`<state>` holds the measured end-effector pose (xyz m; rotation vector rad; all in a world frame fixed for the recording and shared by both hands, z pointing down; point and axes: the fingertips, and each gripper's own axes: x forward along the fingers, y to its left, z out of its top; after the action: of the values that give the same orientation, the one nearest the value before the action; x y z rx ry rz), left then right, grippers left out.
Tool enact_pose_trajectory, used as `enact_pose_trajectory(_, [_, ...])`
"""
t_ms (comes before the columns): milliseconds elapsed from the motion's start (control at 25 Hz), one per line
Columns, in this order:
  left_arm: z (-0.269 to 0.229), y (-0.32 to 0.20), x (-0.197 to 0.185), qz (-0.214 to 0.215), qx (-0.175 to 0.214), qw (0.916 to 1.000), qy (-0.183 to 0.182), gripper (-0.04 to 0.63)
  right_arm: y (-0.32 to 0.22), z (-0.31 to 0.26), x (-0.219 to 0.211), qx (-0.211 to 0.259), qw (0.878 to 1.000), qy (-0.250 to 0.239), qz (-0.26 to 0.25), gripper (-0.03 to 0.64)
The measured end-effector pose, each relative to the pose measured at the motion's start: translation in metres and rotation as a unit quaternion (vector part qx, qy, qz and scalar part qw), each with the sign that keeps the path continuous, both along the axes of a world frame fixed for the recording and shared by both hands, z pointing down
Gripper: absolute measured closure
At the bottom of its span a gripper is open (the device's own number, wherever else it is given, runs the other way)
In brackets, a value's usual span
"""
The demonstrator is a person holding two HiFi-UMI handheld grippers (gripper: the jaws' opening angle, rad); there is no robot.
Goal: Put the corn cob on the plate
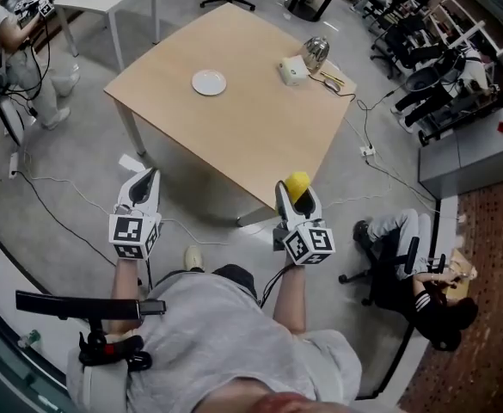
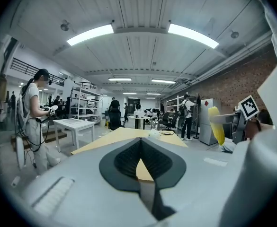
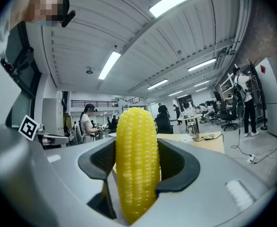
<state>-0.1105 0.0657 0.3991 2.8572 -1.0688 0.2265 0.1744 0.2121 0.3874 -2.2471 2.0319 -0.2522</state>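
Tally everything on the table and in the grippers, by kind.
White plate: 1
Corn cob: 1, held in the right gripper
Shiny metal vessel: 1
Pale boxy object: 1
Bundle of thin sticks: 1, too small to count singly
Total: 5

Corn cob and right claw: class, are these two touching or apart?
Touching. The right gripper view shows the corn cob standing upright inside the right claw, whose two sides press against it.
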Motion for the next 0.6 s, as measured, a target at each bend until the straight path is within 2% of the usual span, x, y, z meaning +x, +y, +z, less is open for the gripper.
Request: enact_pose_trajectory(600, [0.004,-0.037,-0.025,-0.059,-0.004,0.9982,0.006,0.575,-0.074,0.002,-0.006,-0.001,0.998,0.004,-0.057,0.357])
